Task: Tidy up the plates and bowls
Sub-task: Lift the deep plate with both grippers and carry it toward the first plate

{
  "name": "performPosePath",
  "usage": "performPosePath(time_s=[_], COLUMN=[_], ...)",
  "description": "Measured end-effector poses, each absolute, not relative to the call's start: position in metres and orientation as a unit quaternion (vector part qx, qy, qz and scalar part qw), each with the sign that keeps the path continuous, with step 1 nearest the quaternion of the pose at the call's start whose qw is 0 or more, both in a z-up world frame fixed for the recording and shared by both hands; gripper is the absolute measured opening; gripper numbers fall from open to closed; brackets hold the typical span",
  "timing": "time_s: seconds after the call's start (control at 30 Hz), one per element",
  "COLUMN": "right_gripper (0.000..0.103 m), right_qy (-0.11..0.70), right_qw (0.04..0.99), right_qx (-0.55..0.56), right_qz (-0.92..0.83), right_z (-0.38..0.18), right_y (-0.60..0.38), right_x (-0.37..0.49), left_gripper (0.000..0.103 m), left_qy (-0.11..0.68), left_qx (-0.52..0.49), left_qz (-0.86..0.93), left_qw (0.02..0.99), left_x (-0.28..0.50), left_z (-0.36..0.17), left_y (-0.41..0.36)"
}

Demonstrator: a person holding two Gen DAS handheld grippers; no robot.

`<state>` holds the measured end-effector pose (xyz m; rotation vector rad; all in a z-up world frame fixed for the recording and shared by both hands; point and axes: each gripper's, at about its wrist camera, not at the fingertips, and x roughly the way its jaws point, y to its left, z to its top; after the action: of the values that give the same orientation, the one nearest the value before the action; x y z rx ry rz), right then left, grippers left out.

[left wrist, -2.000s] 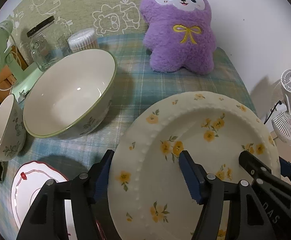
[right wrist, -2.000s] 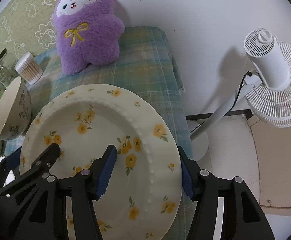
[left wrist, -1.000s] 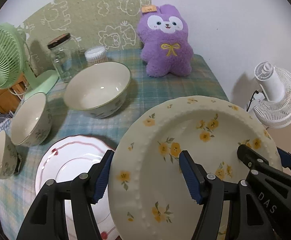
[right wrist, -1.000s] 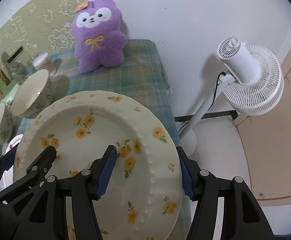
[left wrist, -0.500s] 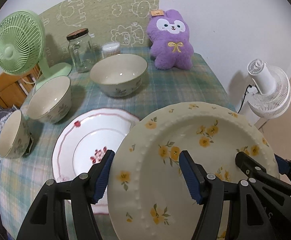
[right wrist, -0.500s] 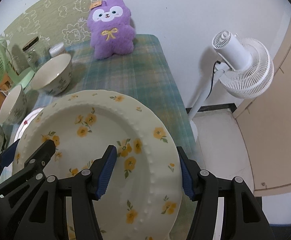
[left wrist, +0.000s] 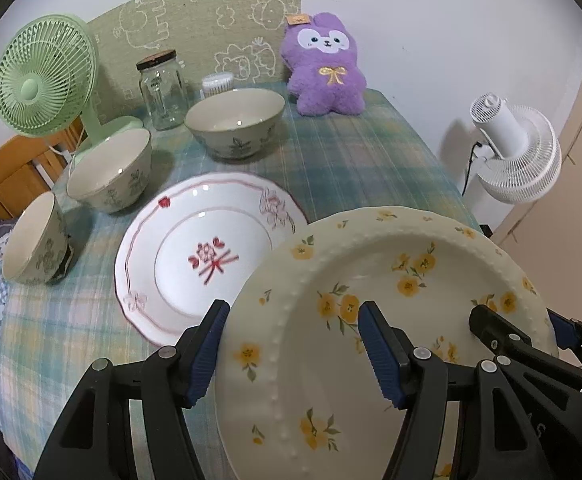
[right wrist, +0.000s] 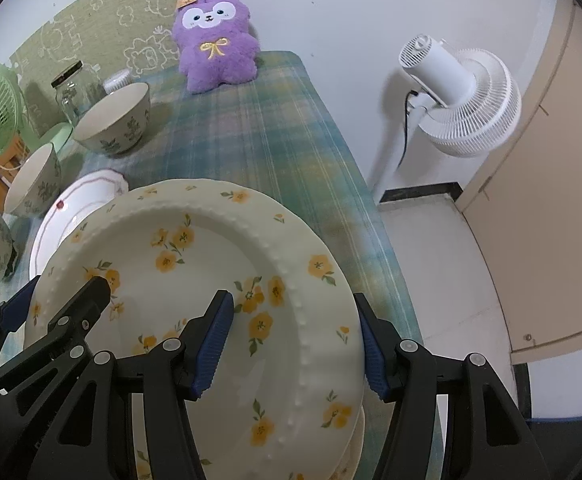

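Yellow-flowered plate [left wrist: 391, 320] pinched at opposite rims by left gripper [left wrist: 291, 344] and right gripper [right wrist: 293, 336]; carried level, probably for stacking on red-flowered plate [left wrist: 195, 256], near left.

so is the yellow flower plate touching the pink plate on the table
Cannot tell. In the left wrist view the yellow flower plate, held by both grippers, overlaps the pink plate, but no view shows a gap or contact where they meet.

Glossy ceramic plate [left wrist: 391, 280], woven plaid tablecloth [left wrist: 351, 160]
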<state>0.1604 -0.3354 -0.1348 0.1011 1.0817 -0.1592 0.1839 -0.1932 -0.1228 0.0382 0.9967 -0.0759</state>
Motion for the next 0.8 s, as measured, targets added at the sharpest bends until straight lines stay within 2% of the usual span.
performPosePath(time_s=[0.8], right_gripper=[0.062], right_qy=[0.534], right_qw=[0.838], right_qx=[0.054], right_qz=[-0.102], right_z=[-0.159], right_y=[-0.336], right_x=[0.107], left_gripper=[0.067], left_qy=[0.498], left_qx=[0.033], left_qz=[-0.048], left_qw=[0.865], left_x=[0.131], left_z=[-0.149], left_y=[-0.199])
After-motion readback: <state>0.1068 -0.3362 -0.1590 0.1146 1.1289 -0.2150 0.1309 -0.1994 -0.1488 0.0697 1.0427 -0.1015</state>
